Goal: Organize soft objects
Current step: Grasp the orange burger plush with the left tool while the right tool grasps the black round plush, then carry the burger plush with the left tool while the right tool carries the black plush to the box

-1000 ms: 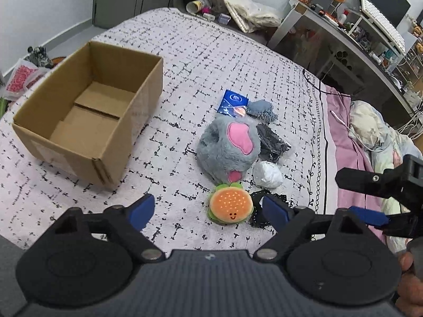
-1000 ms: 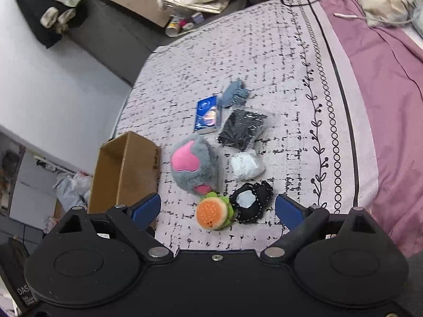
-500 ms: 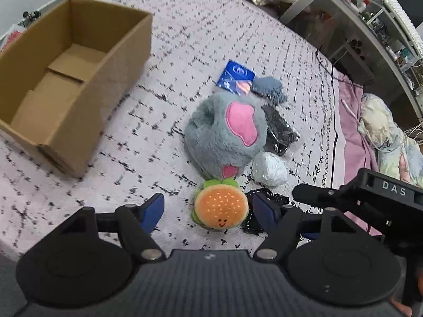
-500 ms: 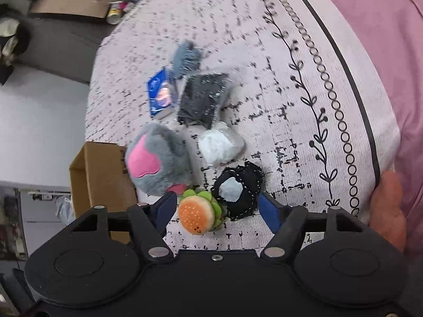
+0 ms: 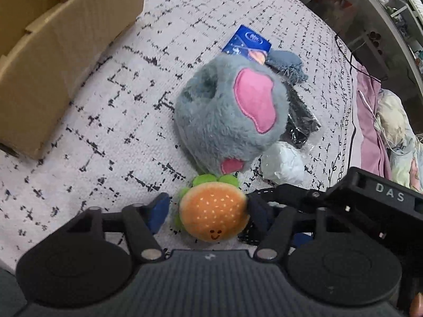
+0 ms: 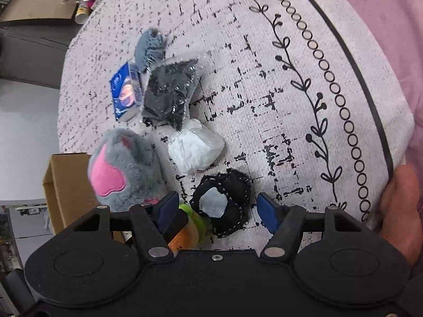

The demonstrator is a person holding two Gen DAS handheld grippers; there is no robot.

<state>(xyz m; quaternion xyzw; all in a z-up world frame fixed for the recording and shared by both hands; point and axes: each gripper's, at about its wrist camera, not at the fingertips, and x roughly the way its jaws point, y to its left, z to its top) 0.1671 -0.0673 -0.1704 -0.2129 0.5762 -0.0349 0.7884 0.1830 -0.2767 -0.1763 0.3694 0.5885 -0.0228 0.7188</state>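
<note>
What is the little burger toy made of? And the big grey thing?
The burger toy looks like short, smooth plush with a stitched smile and dotted seeds. The grey plush looks like long fluffy fake fur, its pink patch probably smoother felt-like fabric.

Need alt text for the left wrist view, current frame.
Open left tongs straddle a smiling burger plush on a patterned bedspread. Just beyond it lies a grey plush with a pink patch; a cardboard box sits at upper left, and the right tongs enter from the right.
</note>
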